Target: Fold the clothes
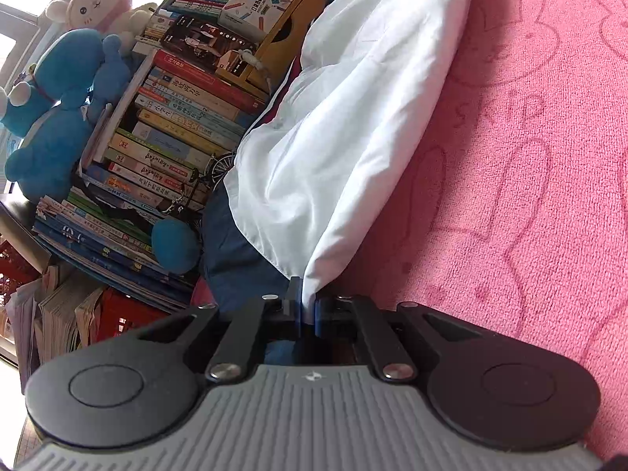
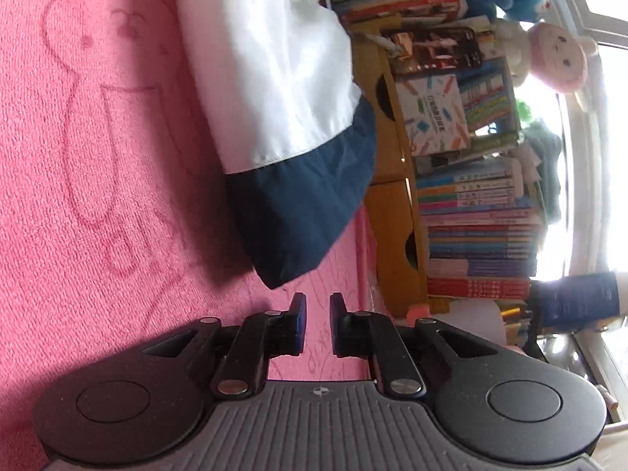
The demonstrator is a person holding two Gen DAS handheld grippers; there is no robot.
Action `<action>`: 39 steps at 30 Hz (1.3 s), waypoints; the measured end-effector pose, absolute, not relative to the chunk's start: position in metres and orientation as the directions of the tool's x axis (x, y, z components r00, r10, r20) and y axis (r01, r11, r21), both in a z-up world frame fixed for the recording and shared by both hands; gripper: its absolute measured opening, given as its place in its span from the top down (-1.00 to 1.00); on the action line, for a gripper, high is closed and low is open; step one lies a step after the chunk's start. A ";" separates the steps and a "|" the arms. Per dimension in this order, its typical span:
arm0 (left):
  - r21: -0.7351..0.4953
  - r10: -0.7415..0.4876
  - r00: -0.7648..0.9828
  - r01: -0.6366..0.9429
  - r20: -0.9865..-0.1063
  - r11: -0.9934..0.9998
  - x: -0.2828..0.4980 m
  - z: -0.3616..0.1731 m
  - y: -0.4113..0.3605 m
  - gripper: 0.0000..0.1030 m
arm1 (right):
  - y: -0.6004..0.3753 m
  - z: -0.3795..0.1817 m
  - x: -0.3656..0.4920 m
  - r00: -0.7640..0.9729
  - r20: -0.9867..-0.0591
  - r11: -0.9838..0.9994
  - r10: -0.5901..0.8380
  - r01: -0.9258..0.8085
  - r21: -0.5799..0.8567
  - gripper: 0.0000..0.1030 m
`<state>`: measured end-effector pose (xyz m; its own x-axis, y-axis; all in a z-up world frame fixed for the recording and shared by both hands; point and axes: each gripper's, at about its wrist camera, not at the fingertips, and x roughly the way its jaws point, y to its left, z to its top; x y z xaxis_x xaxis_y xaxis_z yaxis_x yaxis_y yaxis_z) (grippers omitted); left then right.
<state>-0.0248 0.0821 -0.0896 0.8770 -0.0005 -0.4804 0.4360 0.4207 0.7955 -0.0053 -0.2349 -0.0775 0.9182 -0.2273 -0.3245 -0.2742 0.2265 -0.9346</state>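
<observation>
Garment (image 1: pixel 353 117) on pink towel (image 1: pixel 530 157), L gripper (image 1: pixel 308 306) clamped on it, R gripper (image 2: pixel 318 314) apart, empty.

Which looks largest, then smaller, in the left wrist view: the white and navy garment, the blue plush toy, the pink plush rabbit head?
1. White and navy garment, though it is nearest the camera.
2. Blue plush toy.
3. Pink plush rabbit head, partly cut off.

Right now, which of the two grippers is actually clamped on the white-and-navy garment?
The left gripper: its fingers are pinched shut on a white fold of the white-and-navy garment. The right gripper shows a clear gap with only the pink towel behind it.
</observation>
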 end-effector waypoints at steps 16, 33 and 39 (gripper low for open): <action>0.472 -0.071 0.754 0.479 -0.653 0.740 0.005 -0.050 0.111 0.87 | -0.035 -0.048 -0.083 0.863 -0.328 0.315 0.384 -0.456 -0.832 -0.13; 0.488 -0.061 0.784 0.443 -0.618 0.752 -0.002 -0.052 0.110 0.86 | -0.106 -0.058 -0.015 0.917 -0.367 0.376 0.157 -0.399 -0.836 0.15; 0.663 0.014 0.847 0.406 -0.532 0.629 -0.033 -0.053 0.089 0.47 | -0.092 -0.070 -0.021 0.897 -0.399 0.322 0.190 -0.441 -0.838 0.65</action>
<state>-0.0335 0.0892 -0.0529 0.8465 0.0139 -0.5322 0.4063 0.6291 0.6627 -0.0206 -0.0919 -0.0698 0.8971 0.1900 -0.3989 -0.4408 0.3224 -0.8377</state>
